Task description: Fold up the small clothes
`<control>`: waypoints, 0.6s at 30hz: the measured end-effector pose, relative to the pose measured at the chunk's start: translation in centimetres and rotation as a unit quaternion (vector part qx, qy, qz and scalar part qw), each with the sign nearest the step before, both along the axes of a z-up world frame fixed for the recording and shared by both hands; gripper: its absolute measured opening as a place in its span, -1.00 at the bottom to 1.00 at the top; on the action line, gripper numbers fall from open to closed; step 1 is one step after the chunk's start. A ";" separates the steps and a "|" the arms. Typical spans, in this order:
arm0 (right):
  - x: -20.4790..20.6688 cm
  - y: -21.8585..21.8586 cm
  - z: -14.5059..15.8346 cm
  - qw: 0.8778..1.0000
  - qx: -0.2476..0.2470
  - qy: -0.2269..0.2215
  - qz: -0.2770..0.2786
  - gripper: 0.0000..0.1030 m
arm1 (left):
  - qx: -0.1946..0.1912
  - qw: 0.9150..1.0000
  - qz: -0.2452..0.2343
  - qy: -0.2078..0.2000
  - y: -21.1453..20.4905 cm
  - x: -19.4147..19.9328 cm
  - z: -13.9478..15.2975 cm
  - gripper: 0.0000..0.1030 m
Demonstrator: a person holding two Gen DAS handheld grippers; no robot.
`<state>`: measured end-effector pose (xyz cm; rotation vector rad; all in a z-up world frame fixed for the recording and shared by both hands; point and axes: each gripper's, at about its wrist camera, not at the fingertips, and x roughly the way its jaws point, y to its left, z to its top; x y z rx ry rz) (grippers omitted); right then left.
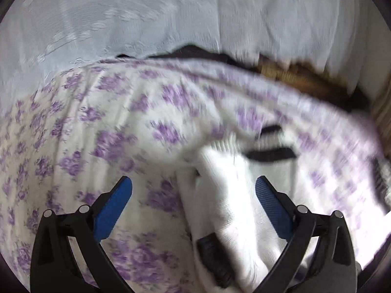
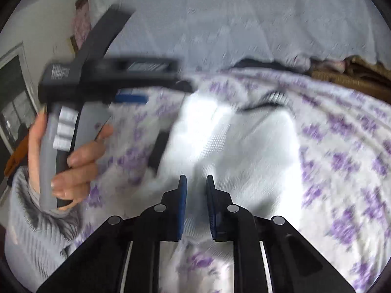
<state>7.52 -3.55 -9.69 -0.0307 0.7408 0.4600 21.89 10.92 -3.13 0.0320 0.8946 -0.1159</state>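
Bed with purple-flowered sheet (image 1: 80,127). White garment (image 2: 234,141) lies just ahead of the right tongs (image 2: 196,179), nearly together and empty; left tongs (image 1: 194,183), spread apart, straddle its near end.

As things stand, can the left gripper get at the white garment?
Probably yes. The left gripper stands open right above the white garment, which lies on the flowered sheet with nothing over it. The right gripper is beside it, not between.
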 end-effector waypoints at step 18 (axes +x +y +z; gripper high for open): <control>3.2 -3.5 4.7 0.994 0.076 -0.054 -0.058 -0.46 | -0.086 0.996 0.022 -0.005 3.0 -0.1 0.0 0.92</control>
